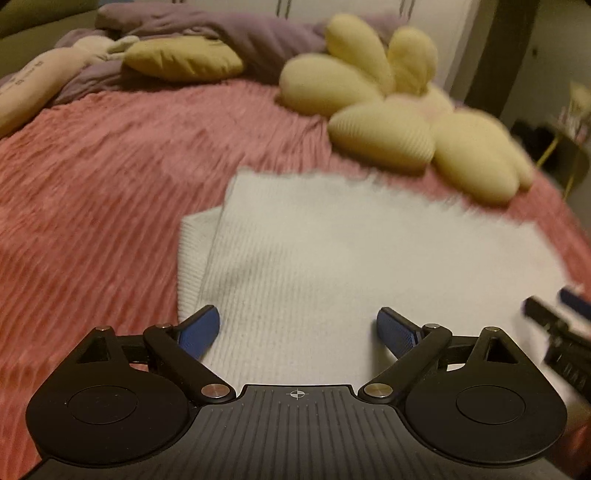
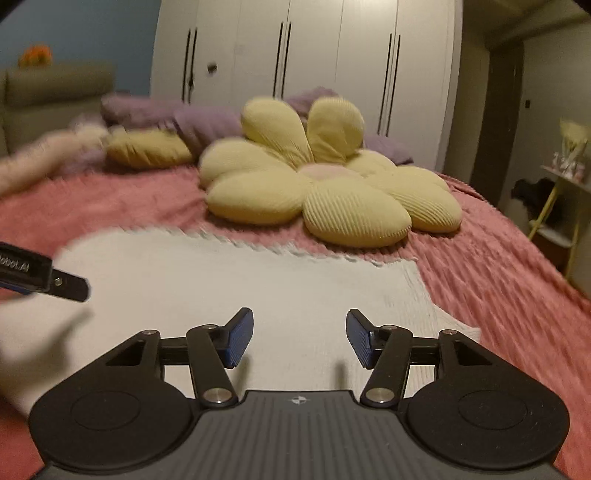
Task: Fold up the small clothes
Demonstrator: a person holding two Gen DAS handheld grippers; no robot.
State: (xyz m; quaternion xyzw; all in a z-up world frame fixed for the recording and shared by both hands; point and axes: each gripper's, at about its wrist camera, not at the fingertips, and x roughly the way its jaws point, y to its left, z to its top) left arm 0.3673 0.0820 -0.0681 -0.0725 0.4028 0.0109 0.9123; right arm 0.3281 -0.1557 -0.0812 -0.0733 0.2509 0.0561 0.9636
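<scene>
A white ribbed knit garment (image 1: 332,258) lies flat on the pink bedspread (image 1: 92,184), folded over so that a lower layer sticks out along its left side. My left gripper (image 1: 298,332) hangs over its near edge, open wide, with nothing between the blue pads. In the right wrist view the same white garment (image 2: 258,288) spreads ahead, and my right gripper (image 2: 300,338) is open above it, its pads clear of the cloth. The right gripper's tip (image 1: 557,325) shows at the left view's right edge. The left gripper's finger (image 2: 55,282) pokes in from the left of the right view.
A yellow flower-shaped cushion (image 2: 314,192) lies on the bedspread (image 2: 498,277) just beyond the garment. Behind it are a yellow pillow (image 1: 181,59), purple bedding (image 1: 221,33) and a pale plush toy (image 1: 40,77). White wardrobe doors (image 2: 295,55) stand at the back, a small shelf (image 2: 561,206) to the right.
</scene>
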